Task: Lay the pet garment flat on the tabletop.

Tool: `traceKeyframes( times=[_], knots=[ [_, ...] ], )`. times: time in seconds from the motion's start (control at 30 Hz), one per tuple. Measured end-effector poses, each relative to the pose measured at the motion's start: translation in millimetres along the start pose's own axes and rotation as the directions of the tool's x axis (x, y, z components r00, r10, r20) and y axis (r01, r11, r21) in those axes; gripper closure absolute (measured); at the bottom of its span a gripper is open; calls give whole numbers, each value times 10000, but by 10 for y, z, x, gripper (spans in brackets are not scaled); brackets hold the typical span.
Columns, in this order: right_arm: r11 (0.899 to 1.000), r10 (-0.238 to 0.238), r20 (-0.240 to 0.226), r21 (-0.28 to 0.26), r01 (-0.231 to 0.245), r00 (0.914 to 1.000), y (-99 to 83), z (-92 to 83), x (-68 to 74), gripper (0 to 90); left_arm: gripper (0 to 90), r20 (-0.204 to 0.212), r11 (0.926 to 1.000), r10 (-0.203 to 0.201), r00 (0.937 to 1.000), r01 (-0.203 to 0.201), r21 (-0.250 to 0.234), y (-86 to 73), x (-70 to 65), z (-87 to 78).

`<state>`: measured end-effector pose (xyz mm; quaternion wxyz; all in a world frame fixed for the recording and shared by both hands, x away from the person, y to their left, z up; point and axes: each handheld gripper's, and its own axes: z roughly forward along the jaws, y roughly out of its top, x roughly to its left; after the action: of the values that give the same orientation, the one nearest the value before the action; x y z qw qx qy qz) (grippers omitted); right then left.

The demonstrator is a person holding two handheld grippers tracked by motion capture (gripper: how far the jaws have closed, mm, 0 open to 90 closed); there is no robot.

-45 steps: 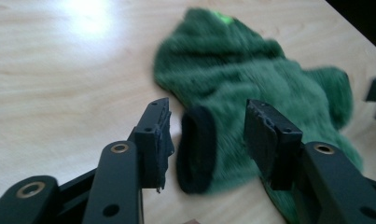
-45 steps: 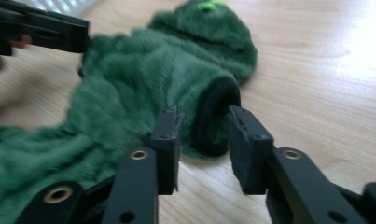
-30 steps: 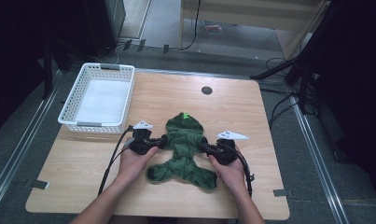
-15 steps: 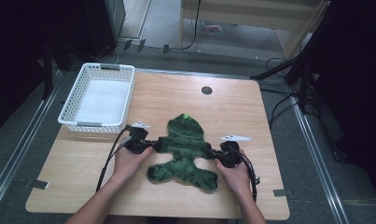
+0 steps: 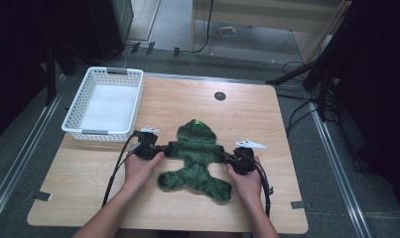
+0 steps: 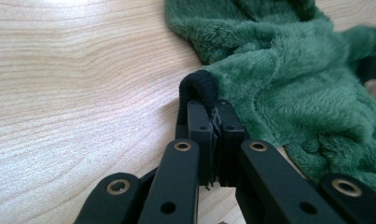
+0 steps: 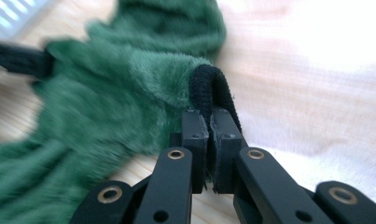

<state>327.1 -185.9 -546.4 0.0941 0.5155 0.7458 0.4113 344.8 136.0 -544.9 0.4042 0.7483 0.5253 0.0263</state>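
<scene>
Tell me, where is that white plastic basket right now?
In the high view, the white plastic basket sits at the wooden table's far left corner, just beyond the left hand-held gripper.

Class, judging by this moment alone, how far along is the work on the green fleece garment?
Done: the green garment lies on the table, sleeves out to each side. In hand: the left gripper and the right gripper are each shut on a black cuff. Left: the white basket holds nothing, so no folding or putting away yet.

Left gripper [image 6: 212, 123], right gripper [image 7: 210, 126]: black jaws, brass-coloured rivets. Black cables [image 5: 115, 171]. Grey three-cornered plates [image 5: 250, 144] on top. Forearms bare.
</scene>
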Motion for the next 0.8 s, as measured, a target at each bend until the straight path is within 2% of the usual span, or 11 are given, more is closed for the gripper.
traceKeyframes(
  times=[0.17,0.23,0.27,0.3,0.33,0.37,0.43,0.5,0.6,0.63,0.8],
  knots=[
    [9997,-229,54,34,229,9997,-12,-60,18,784,853,153,9998,162,9998,-160,-80,-29,-8,-44],
    [9998,-196,-16,-58,196,9998,-14,-91,17,714,695,182,9996,220,9996,-216,-182,-33,-14,-78],
    [9996,-155,-96,-253,153,9998,-1,-149,20,618,695,39,9992,265,9996,-264,-290,-33,-28,-97],
    [9989,-157,-148,-445,150,9998,12,-192,22,589,618,-40,9987,341,9994,-342,-373,-24,-45,-141],
    [9935,-51,-285,-1139,18,9996,71,-330,27,576,530,-59,9946,377,9993,-381,-970,0,-89,-238],
    [9935,-51,-285,-1139,18,9996,71,-330,27,576,519,-59,9946,377,9993,-381,-970,0,-89,-238],
    [9774,-29,-493,-2111,-75,9988,211,-458,97,645,527,-254,9738,448,9987,-493,-2219,77,-186,-371],
    [9749,-142,-588,-2226,7,9982,259,-451,146,673,545,-154,9681,486,9987,-509,-2453,115,-227,-376],
    [9792,-584,-643,-1980,446,9962,367,-258,330,723,599,284,9770,930,9953,-857,-1952,223,-353,-227],
    [9843,-1048,-397,-1470,980,9937,397,-43,418,747,632,446,9849,1013,9939,-939,-1453,239,-395,-59],
    [9951,-984,-269,-43,983,9948,321,355,385,778,735,-120,9945,958,9953,-962,-423,140,-316,205]
  ],
)
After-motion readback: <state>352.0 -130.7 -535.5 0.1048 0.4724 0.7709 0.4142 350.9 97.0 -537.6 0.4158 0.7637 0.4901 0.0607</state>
